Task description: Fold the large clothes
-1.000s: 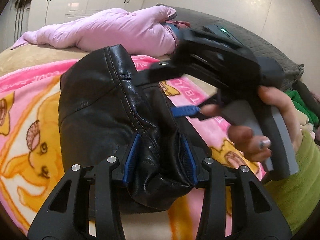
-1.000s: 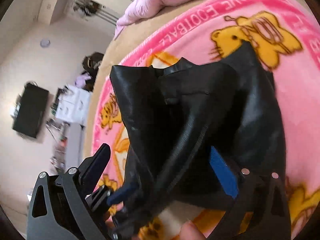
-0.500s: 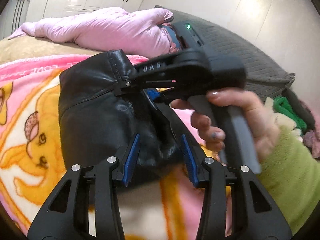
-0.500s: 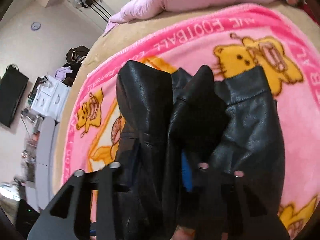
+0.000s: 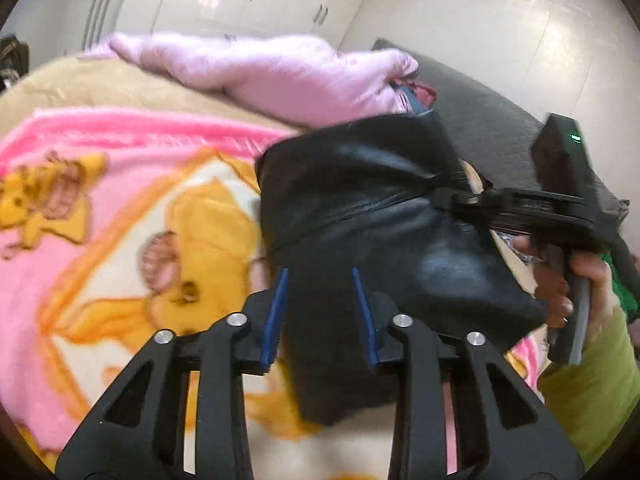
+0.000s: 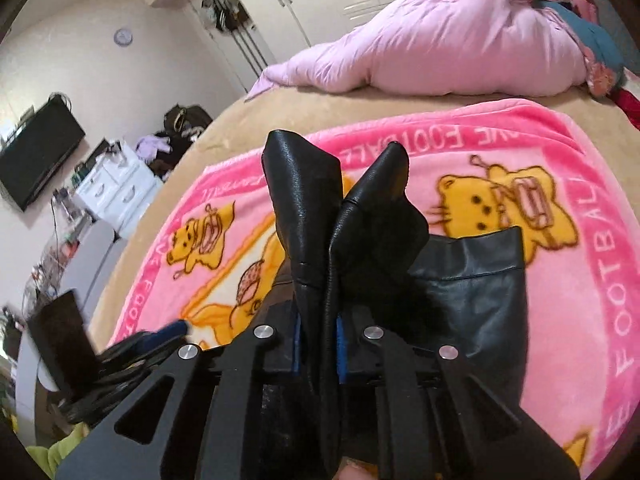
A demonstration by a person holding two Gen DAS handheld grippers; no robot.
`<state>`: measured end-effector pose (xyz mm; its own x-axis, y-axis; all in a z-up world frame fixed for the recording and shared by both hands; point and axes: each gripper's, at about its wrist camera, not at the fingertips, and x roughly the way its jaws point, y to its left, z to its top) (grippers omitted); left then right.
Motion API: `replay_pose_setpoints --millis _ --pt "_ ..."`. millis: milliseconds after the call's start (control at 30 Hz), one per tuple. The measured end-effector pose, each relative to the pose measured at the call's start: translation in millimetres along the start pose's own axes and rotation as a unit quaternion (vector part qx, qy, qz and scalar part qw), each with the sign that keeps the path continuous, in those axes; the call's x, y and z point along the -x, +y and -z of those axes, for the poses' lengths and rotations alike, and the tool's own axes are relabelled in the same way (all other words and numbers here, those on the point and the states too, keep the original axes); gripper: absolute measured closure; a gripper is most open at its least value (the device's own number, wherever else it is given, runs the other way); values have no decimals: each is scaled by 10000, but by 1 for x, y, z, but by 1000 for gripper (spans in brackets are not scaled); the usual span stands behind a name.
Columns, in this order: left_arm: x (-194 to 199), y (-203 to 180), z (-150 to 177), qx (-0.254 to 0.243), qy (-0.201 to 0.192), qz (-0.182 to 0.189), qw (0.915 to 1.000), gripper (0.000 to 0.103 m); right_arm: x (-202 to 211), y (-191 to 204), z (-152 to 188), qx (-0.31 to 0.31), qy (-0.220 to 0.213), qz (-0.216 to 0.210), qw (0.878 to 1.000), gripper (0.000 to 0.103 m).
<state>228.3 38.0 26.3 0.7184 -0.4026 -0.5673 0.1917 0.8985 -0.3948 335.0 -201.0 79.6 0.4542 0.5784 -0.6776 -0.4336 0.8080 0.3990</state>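
- Right gripper: a second ago its jaws stand wide around the black leather garment; they have just been closing and now pinch a bunched fold of it tight between the blue pads.
- Left gripper: jaws have also been closing, narrower than half a second ago; the leather sits between the blue pads and looks clamped, though the view is blurred with motion.
- Left-wrist view shows the right gripper biting the garment's side edge, with the person's hand on the handle and a green sleeve below.
- Garment location: held between both grippers above the pink cartoon blanket on the bed, partly lifted; in the right-wrist view two leather flaps stick up past the jaws, and the rest drapes down onto the blanket on the right.
- Compared with a second ago the garment is more gathered and sits higher in the left-wrist view.
- Pink duvet sits well behind on the bed, not involved.
- Meaning for the task: both ends look secured, so I judge the grasp step done and a lift or fold-over next. Not yet a neat fold, still bunched.
- Risk: thick slick leather could slip out of the narrow pinch.
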Motion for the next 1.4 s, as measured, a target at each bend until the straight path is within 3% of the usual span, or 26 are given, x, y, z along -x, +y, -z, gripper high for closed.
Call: replay_pose_setpoints --millis 233,367,533,633,867,967,1033,1233,1400 --pt "-66 -50 12 -573 672 318 9956 81 22 -77 12 -608 -226 34 9979 92" --pt "-85 -69 20 -866 880 167 9922 81 9 -121 32 -919 -169 133 9955 89" --pt "-98 -78 32 -1031 1015 -27 9895 79 -18 -152 59 -1243 35 586 9905 67" --pt "-96 -79 35 -1028 978 -49 9899 79 -16 -162 62 -1507 65 801 9853 39" --pt "-95 -78 33 -954 923 -80 9911 79 18 -141 69 -1330 -324 1205 9832 35" --pt "-91 -77 33 -889 915 -25 9918 77 43 -130 73 -1291 -699 1297 9806 27" --pt "-88 -79 35 -891 907 11 9919 69 60 -120 78 -1269 -973 1180 9801 27" --pt "-79 -89 38 -994 860 9 9913 49 79 -98 88 -1063 -1242 1201 9792 25" --pt "-77 -92 42 -1096 896 -25 9899 47 84 -88 80 -958 -1383 1206 9783 26"
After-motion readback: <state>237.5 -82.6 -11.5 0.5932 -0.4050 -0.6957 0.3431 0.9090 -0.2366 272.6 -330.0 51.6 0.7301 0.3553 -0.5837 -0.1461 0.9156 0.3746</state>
